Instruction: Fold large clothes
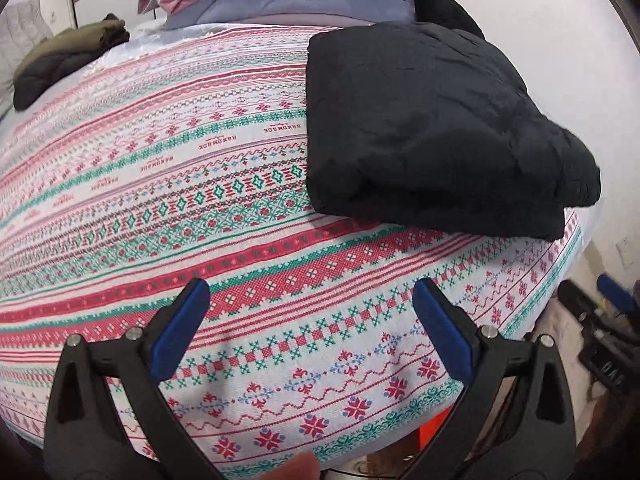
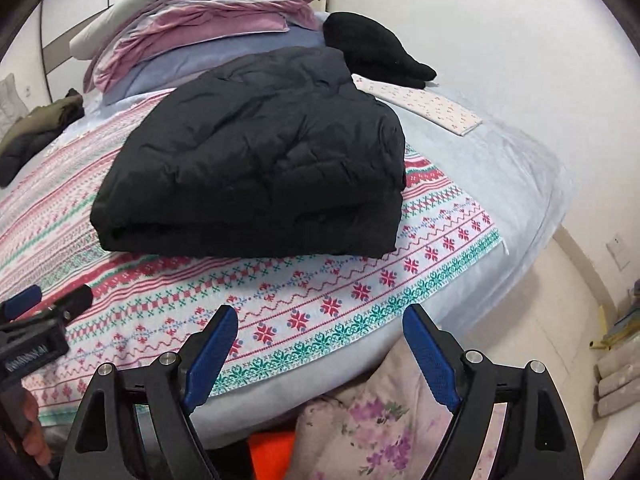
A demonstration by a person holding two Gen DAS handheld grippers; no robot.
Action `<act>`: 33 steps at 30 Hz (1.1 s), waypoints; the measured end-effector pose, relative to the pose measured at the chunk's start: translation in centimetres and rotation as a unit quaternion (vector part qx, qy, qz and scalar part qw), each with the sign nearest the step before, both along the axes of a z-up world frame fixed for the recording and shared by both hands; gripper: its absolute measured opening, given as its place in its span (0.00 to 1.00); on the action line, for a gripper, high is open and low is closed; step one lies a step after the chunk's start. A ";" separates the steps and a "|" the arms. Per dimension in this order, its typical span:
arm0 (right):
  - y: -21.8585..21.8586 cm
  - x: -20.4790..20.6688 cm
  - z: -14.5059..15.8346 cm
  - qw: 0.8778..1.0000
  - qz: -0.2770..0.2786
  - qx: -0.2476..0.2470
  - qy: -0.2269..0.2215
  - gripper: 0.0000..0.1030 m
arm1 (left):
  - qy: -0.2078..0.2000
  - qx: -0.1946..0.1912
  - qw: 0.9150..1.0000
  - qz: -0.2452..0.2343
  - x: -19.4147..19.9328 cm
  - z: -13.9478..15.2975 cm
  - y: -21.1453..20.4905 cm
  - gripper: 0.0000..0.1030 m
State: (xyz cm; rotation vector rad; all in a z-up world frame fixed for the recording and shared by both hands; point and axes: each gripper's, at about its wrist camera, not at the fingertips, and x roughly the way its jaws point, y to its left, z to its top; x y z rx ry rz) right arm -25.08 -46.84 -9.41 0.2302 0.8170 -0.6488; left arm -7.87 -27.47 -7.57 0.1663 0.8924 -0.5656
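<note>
A black padded jacket (image 1: 432,128) (image 2: 256,152) lies folded into a thick rectangle on the red, green and white patterned cloth (image 1: 200,200) (image 2: 320,292) that covers the bed. My left gripper (image 1: 311,286) hovers open over the cloth, short of the jacket's near left corner, with nothing between its blue pads. My right gripper (image 2: 320,310) is open too, near the bed's front edge below the jacket's folded side, and holds nothing. Each gripper shows at the edge of the other's view: the left gripper (image 2: 48,300) and the right gripper (image 1: 596,294).
Folded pink, blue and grey bedding (image 2: 200,12) is stacked at the far end. An olive and dark garment (image 1: 60,60) lies far left. A black item (image 2: 372,48) and a small dotted cloth (image 2: 428,108) lie behind the jacket. Floral fabric (image 2: 380,412) hangs below the bed's edge.
</note>
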 end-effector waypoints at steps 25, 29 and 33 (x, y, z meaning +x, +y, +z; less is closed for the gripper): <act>0.8 0.8 -0.3 1.000 0.005 -0.017 0.003 0.83 | -0.026 0.026 0.999 -0.029 -1.5 0.2 -1.8 0.98; 0.8 1.0 -0.3 1.000 0.007 -0.017 0.003 0.83 | -0.024 0.026 0.999 -0.032 -1.6 0.1 -1.9 0.98; 0.8 1.1 -0.3 1.000 0.007 -0.017 0.004 0.83 | -0.023 0.026 0.999 -0.032 -1.5 0.1 -1.9 0.98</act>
